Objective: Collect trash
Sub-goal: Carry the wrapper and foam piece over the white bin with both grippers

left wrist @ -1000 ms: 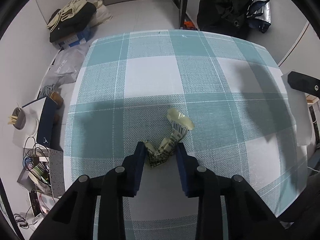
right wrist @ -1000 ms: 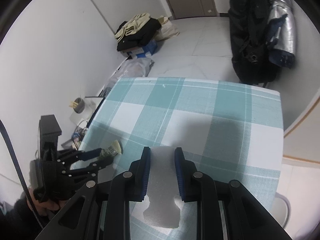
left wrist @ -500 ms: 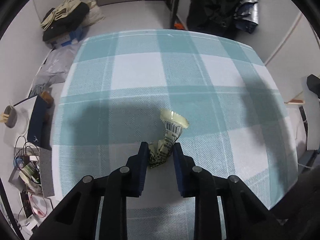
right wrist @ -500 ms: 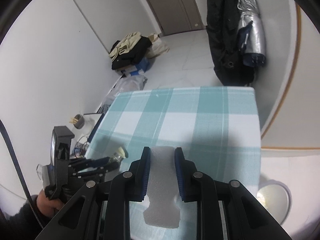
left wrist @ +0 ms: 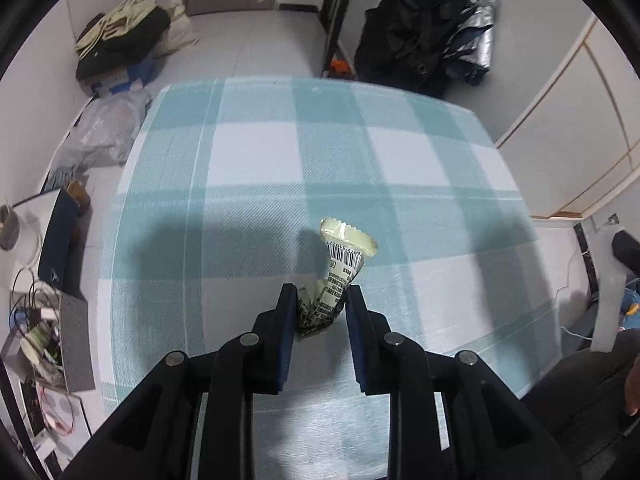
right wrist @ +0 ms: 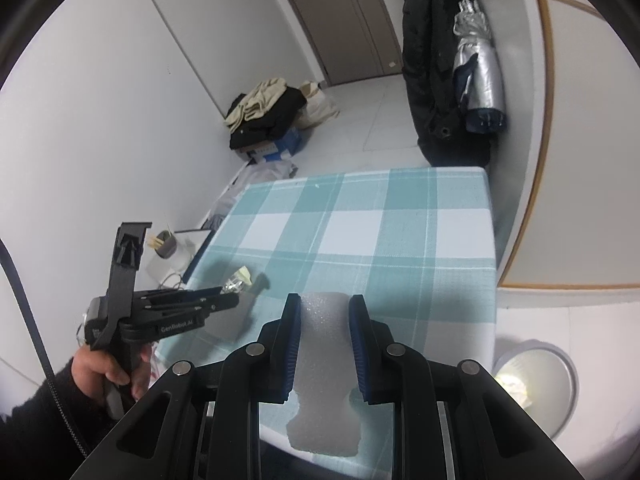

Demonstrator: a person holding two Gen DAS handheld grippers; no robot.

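A crumpled yellow snack wrapper (left wrist: 336, 276) with a barcode is pinched in my left gripper (left wrist: 320, 300), lifted clear of the teal checked tablecloth (left wrist: 280, 152). From the right wrist view that wrapper (right wrist: 240, 278) sticks out of the left gripper (right wrist: 230, 300), which a hand holds at the table's left side. My right gripper (right wrist: 324, 312) is shut on a white foam piece (right wrist: 324, 360) that runs down between its fingers above the table's near right part. A grey trash bin (right wrist: 536, 380) with some trash inside stands on the floor at lower right.
Left of the table sit a small stand with a cup (right wrist: 166, 244), cables and clutter (left wrist: 40, 320). On the floor behind lie a pile of clothes on a box (left wrist: 120, 48) and a plastic bag (left wrist: 100, 132). Dark coats (right wrist: 436, 72) hang at the far right.
The left gripper closed on the wrapper and lifted it off the cloth. The right gripper carried the foam to the right, bringing the trash bin into view.
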